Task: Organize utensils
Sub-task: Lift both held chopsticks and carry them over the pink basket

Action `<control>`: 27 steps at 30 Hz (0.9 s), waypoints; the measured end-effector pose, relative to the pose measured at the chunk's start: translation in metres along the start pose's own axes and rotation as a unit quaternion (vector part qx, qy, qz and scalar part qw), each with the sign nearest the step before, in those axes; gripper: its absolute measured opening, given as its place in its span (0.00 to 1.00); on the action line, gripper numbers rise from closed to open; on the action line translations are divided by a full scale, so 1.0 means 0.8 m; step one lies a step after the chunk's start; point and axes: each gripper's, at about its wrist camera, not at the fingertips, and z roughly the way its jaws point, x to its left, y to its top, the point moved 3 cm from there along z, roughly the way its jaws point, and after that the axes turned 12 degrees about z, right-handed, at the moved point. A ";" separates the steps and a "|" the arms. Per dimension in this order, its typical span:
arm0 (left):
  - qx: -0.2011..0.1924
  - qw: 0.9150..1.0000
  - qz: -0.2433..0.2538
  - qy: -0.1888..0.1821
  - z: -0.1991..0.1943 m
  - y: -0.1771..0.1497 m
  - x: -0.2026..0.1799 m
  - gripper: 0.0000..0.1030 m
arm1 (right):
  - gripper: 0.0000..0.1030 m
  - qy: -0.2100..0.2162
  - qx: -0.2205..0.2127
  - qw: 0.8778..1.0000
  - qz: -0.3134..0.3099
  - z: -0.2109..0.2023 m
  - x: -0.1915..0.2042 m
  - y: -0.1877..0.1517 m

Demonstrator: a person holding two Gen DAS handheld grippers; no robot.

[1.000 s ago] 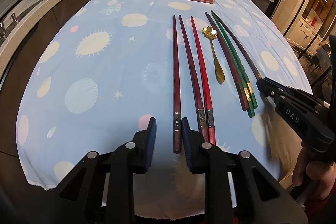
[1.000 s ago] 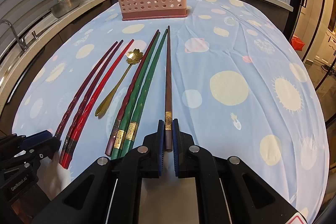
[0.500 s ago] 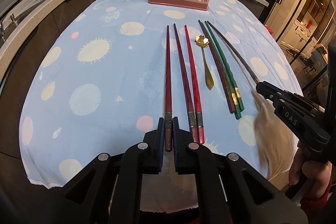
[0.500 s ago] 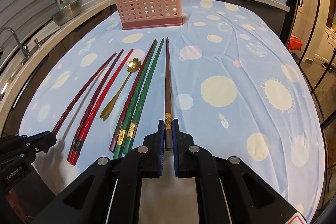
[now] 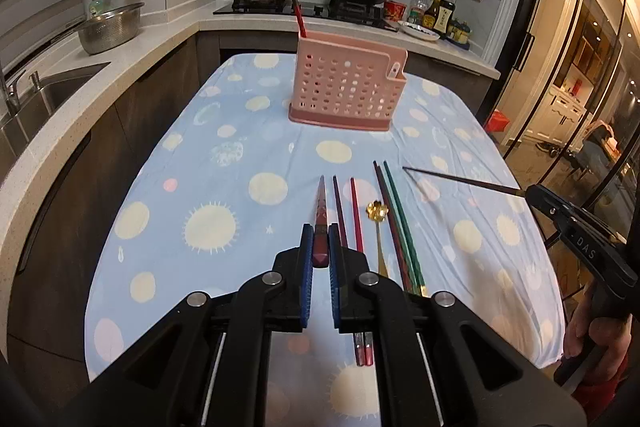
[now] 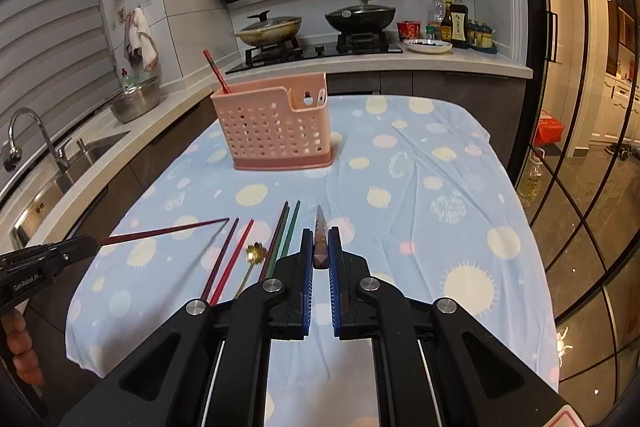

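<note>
Red chopstick (image 5: 320, 227) pinched in left tool (image 5: 319, 259), brown chopstick (image 6: 320, 243) in right tool (image 6: 319, 259).

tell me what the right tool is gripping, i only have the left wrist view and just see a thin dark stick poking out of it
Observer: The right tool is shut on a brown chopstick, pinched at its thick end between the blue pads.
Operator: is the one in my left tool clear of the cloth, it's end-on for me
Observer: Yes. Seen side-on from the right wrist view, the red chopstick in the left tool hangs above the tablecloth, with its tip pointing toward the row of utensils lying there.
</note>
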 end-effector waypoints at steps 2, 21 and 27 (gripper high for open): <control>-0.013 1.000 0.003 0.001 -0.003 0.019 0.004 0.07 | 0.07 0.007 -0.013 1.000 0.001 -0.004 0.003 0.018; -0.123 0.992 0.034 0.023 -0.004 0.201 0.030 0.07 | 0.07 0.047 -0.069 0.997 -0.003 0.031 0.037 0.183; -0.178 0.983 0.041 0.032 -0.017 0.281 0.038 0.07 | 0.07 0.070 -0.105 0.992 -0.006 0.036 0.069 0.258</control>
